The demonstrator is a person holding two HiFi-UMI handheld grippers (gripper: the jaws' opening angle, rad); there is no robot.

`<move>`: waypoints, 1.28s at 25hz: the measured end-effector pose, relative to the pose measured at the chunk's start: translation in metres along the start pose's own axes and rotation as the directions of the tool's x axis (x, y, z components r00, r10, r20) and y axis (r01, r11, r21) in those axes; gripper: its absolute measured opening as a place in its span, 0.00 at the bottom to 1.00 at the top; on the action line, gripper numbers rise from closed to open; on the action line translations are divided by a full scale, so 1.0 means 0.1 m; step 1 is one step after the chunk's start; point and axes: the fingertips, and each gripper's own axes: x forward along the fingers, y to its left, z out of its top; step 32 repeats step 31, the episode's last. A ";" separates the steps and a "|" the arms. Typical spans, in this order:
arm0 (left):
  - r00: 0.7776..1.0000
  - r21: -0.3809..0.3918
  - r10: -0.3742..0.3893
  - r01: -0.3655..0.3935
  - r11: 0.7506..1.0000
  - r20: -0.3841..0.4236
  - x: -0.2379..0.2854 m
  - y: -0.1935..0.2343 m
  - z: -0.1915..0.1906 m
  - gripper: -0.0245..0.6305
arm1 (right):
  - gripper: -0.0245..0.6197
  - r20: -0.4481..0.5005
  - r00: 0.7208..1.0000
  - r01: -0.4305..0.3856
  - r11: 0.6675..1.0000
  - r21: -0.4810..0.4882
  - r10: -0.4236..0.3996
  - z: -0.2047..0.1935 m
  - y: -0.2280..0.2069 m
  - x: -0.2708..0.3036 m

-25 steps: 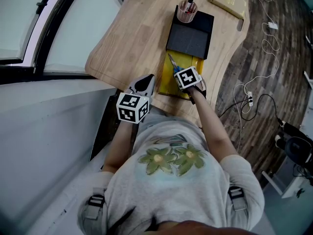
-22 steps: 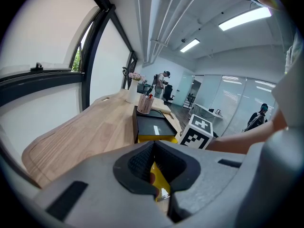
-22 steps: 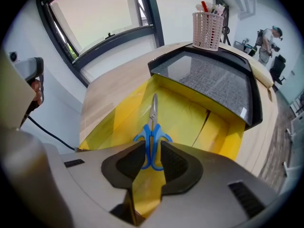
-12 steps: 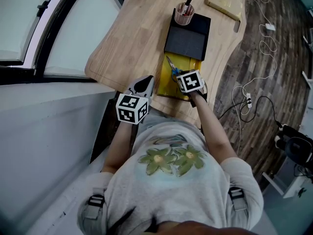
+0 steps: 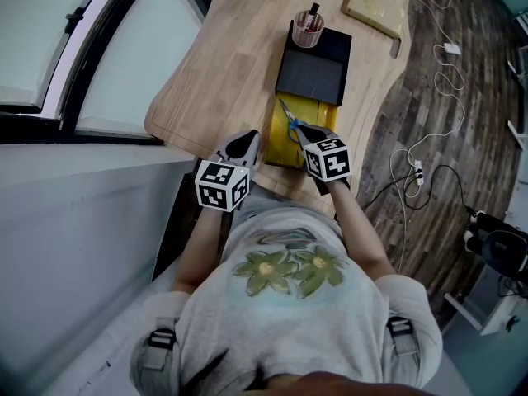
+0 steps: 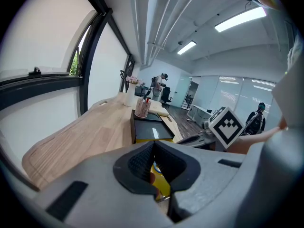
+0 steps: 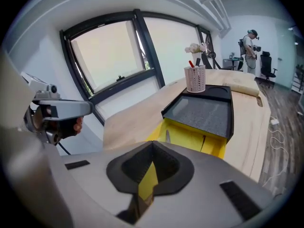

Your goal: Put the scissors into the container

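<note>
Yellow container point(image 5: 279, 140) on wooden desk point(image 5: 223, 64), scissors point(image 5: 288, 114) lying inside, just ahead of right gripper point(image 5: 307, 133), jaws together and empty, left gripper point(image 5: 245, 143) jaws together too, beside container.

The right gripper point(image 5: 304, 131) covers part of the scissors point(image 5: 286, 110).

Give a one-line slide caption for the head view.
Blue-handled scissors lie inside the yellow container on the wooden table, right gripper close by.

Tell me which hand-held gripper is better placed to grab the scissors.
Right. The right hand-held gripper sits just beside the scissors lying in the yellow container; the left hand-held gripper is farther off, left of it.
</note>
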 end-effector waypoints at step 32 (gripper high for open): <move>1.000 -0.012 -0.018 0.018 1.000 0.014 -0.11 -0.02 -0.04 0.05 | 0.05 0.057 0.998 0.008 1.000 -0.022 -0.006 -0.19 0.20 -0.52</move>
